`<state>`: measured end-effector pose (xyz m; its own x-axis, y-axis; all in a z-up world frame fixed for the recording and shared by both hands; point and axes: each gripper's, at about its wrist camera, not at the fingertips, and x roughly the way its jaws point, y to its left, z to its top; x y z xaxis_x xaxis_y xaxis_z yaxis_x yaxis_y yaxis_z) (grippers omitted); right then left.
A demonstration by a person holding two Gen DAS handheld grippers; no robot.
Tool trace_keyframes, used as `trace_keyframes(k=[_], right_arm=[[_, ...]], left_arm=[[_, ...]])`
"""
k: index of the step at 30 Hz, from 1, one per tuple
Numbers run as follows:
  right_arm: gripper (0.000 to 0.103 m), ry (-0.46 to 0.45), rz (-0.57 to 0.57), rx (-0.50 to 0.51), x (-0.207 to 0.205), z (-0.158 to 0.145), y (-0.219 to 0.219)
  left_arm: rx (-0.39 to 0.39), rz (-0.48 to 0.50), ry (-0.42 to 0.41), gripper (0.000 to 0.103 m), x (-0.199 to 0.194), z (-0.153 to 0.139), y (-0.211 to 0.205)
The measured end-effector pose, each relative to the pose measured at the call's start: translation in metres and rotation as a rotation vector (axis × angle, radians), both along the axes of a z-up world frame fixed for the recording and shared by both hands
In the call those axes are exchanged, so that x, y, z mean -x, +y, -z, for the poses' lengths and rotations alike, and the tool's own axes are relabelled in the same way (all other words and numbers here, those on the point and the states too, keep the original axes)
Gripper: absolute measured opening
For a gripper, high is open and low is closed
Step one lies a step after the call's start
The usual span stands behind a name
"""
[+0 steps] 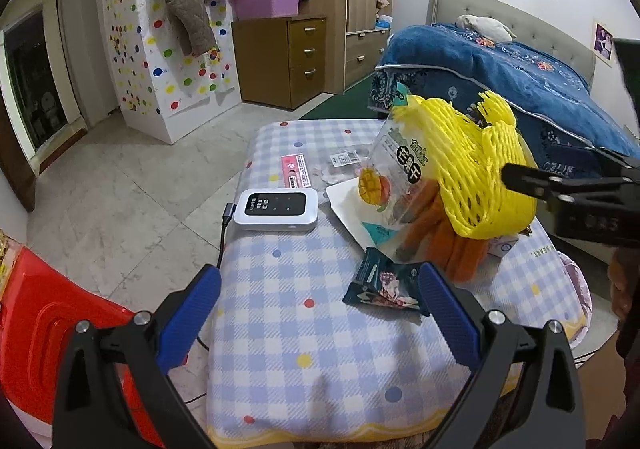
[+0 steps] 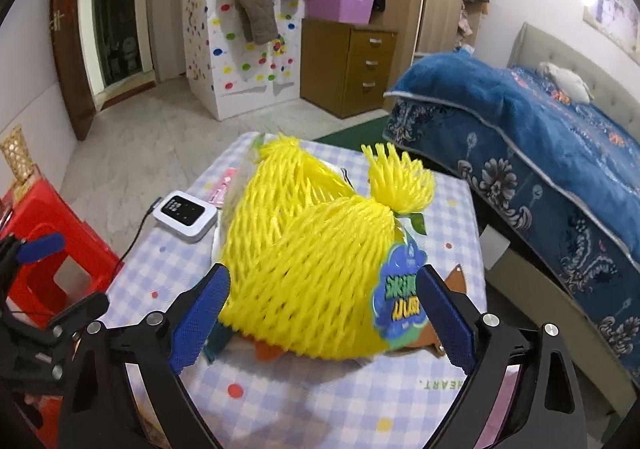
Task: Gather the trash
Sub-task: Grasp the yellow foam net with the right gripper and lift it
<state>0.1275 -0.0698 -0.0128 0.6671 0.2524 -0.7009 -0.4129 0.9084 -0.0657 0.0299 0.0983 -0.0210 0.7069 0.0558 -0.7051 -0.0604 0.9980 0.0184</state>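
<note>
A: Left wrist view first: what is the biggest thing?

B: The bed with its blue floral blanket (image 1: 500,77), beyond the small table under a blue checked cloth with coloured dots (image 1: 304,329). A red plastic stool (image 1: 44,329) stands at the table's left.

A: And the trash?

B: It is heaped on the far right part of the table. A yellow foam fruit net (image 1: 472,169) sits on top, over a clear dried-mango bag (image 1: 396,177) and orange peels (image 1: 452,245). A dark snack wrapper (image 1: 384,283) lies on the cloth just in front of the heap.

A: The grippers?

B: The left gripper (image 1: 320,313) hangs over the near cloth, its blue pads wide apart and bare; the wrapper lies just beside the right pad. The right gripper (image 2: 322,313) has its pads spread on either side of the net, which fills the gap. Whether they press it I cannot tell.

A: Anything smaller?

B: A white pocket router (image 1: 276,209) with a cable, left of the heap.
</note>
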Motion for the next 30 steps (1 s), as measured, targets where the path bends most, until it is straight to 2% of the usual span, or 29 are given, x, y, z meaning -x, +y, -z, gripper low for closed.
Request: trace_keyframes(k=[3, 4, 5, 9, 11, 12, 14, 16, 27, 30], right_arm=[[0.091, 0.042, -0.003, -0.006, -0.01, 0.013, 0.002], [0.083, 0.056, -0.004, -0.007, -0.011, 0.018, 0.002], [0.066, 0.068, -0.004, -0.011, -0.011, 0.022, 0.002], [0.051, 0.106, -0.003, -0.042, -0.01, 0.03, -0.003], [0.037, 0.093, -0.001, -0.036, -0.008, 0.028, -0.003], [0.034, 0.09, 0.002, -0.039, -0.007, 0.027, -0.005], [0.018, 0.082, 0.018, -0.045, -0.006, 0.023, -0.009], [0.009, 0.071, 0.036, -0.058, -0.006, 0.019, -0.014], [0.008, -0.054, 0.179, -0.149, 0.008, -0.019, -0.068], [0.008, -0.05, 0.188, -0.164, 0.009, -0.023, -0.08]], left_arm=[[-0.006, 0.006, -0.001, 0.096, -0.003, 0.003, -0.003], [-0.011, 0.008, -0.003, 0.096, -0.004, 0.004, -0.004], [-0.014, 0.011, -0.003, 0.096, -0.004, 0.006, -0.005], [0.005, 0.022, 0.006, 0.096, -0.004, 0.01, -0.007], [0.012, 0.034, 0.006, 0.096, -0.003, 0.011, -0.007], [0.012, 0.038, 0.004, 0.096, -0.002, 0.011, -0.008], [0.009, 0.045, 0.001, 0.095, 0.0, 0.01, -0.01], [0.002, 0.05, 0.001, 0.093, 0.001, 0.01, -0.011], [-0.016, 0.095, -0.022, 0.09, 0.003, 0.01, -0.032], [-0.007, 0.113, -0.037, 0.086, -0.002, 0.01, -0.04]])
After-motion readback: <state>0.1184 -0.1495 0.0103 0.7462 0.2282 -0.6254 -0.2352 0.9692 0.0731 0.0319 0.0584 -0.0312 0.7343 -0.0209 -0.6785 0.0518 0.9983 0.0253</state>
